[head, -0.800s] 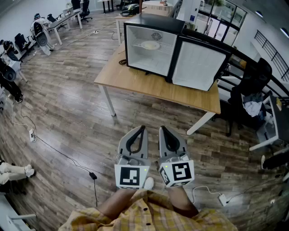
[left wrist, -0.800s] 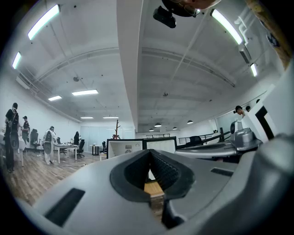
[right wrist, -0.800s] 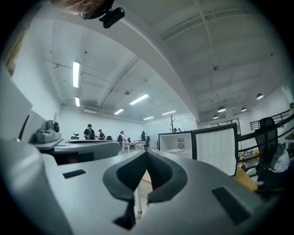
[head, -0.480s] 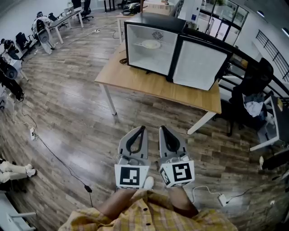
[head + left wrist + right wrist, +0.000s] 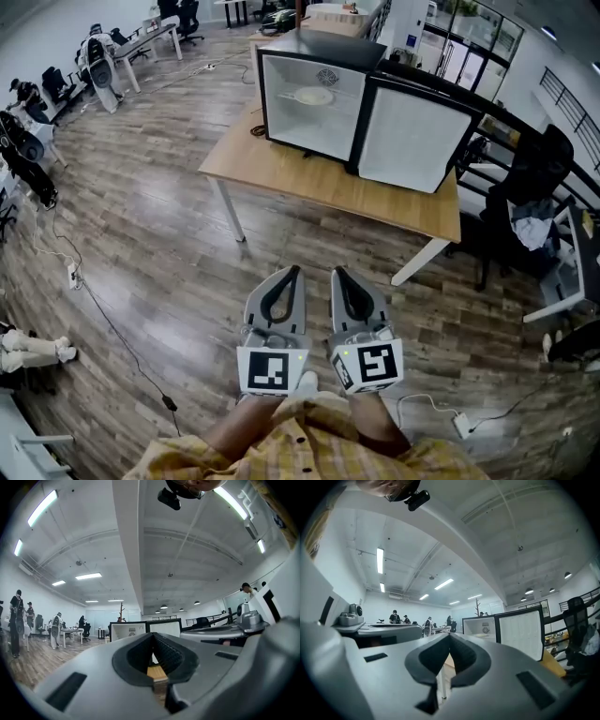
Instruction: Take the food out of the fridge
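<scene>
A small black fridge (image 5: 317, 90) stands on a wooden table (image 5: 319, 180) ahead of me, its door (image 5: 412, 137) swung open to the right. Inside, on a shelf, lies a pale plate of food (image 5: 313, 95). My left gripper (image 5: 296, 270) and right gripper (image 5: 336, 270) are held side by side, level, over the floor well short of the table. Both are shut with nothing between the jaws. The left gripper view shows its closed jaws (image 5: 152, 635) with the fridge (image 5: 127, 631) far beyond. The right gripper view shows the same for its jaws (image 5: 449, 635) and the fridge (image 5: 480, 625).
Wood-plank floor lies between me and the table. A cable (image 5: 103, 314) runs across the floor at left, and a power strip (image 5: 462, 427) lies at right. A black chair with clothes (image 5: 525, 202) stands right of the table. Desks and people are far off at the left.
The floor cable and plug have slid toward me in the view, so I have come a little nearer the table. Both grippers keep their place and stay shut.
</scene>
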Motion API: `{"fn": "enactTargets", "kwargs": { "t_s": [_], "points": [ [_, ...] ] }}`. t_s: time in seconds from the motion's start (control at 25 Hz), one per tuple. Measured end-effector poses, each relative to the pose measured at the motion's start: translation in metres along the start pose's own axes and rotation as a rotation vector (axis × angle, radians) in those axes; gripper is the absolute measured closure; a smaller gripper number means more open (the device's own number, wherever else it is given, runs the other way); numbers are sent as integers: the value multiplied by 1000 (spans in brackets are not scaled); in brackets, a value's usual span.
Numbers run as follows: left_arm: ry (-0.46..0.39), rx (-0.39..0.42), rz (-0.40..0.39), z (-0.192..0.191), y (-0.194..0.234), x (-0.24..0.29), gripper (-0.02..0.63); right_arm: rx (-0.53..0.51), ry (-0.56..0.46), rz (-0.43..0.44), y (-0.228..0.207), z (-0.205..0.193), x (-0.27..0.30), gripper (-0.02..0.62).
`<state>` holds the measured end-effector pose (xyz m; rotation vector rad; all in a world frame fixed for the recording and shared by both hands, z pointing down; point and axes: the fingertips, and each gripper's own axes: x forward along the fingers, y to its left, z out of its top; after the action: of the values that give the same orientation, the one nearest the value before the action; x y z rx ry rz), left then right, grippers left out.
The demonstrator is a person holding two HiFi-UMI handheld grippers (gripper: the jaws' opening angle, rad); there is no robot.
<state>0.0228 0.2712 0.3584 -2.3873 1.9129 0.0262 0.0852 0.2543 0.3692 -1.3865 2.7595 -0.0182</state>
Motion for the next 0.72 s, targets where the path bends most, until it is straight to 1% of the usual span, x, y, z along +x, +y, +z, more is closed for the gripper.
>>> {"fn": "enactTargets", "kwargs": {
  "t_s": [0.16,0.24,0.4,0.52,0.64,0.72],
  "points": [
    [30,-10,-4,-15,-14,0,598,3,9,-13,-11,-12,-4,589],
    [43,-23,-22,-19,-17,5,598,2,10,-20,-15,-13,-3,589],
    [55,-17,-58,-25,-17,22,598,-17,11,-34,-24,-14,5,589],
    [77,-34,-87,-34,-10,38,598,-41,12,-31,-28,-17,23,589],
    [70,-49,-119,-34,1,59,598,-57,7,-48,-32,-14,45,589],
    [62,-40,-137,-31,10,75,598,-68,-9,-53,-35,-8,63,589]
  ]
}}
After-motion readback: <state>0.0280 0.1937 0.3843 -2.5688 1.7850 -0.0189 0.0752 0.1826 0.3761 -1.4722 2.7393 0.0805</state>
